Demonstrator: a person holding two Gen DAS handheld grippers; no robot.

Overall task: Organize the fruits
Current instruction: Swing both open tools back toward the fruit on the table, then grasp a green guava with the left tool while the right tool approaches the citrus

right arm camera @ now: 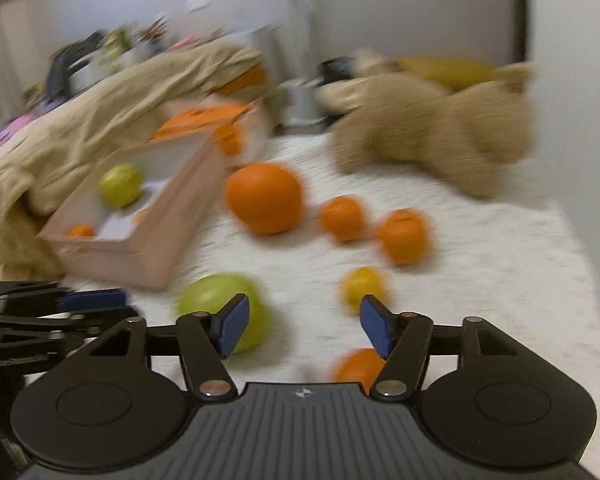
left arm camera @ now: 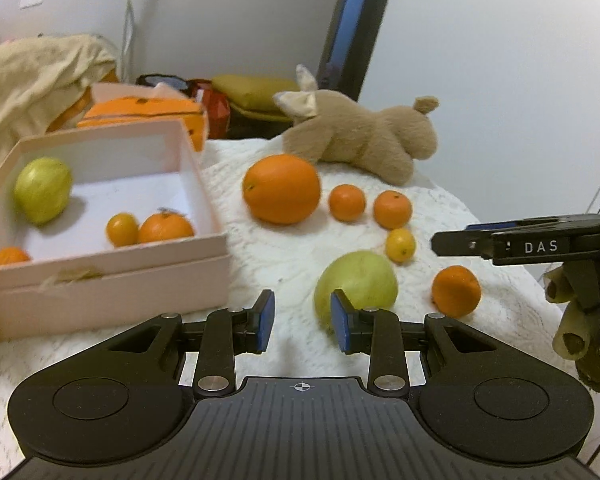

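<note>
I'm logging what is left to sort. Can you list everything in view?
pink box: one, pale pink, open, left on the cover
green fruit in the box: one, yellow-green, far left corner
small citrus in the box: three, orange, near side
large orange: one, orange, just right of the box
small oranges on the cover: three, orange, right of the large orange
yellow fruit: one, small, among them
green fruit on the cover: one, nearest
plush toy: one, brown, behind the fruit
white cover: one, under everything
beige blanket: one, behind the box
left gripper: black, blue pads, jaws apart, empty
right gripper: same, open, empty
</note>
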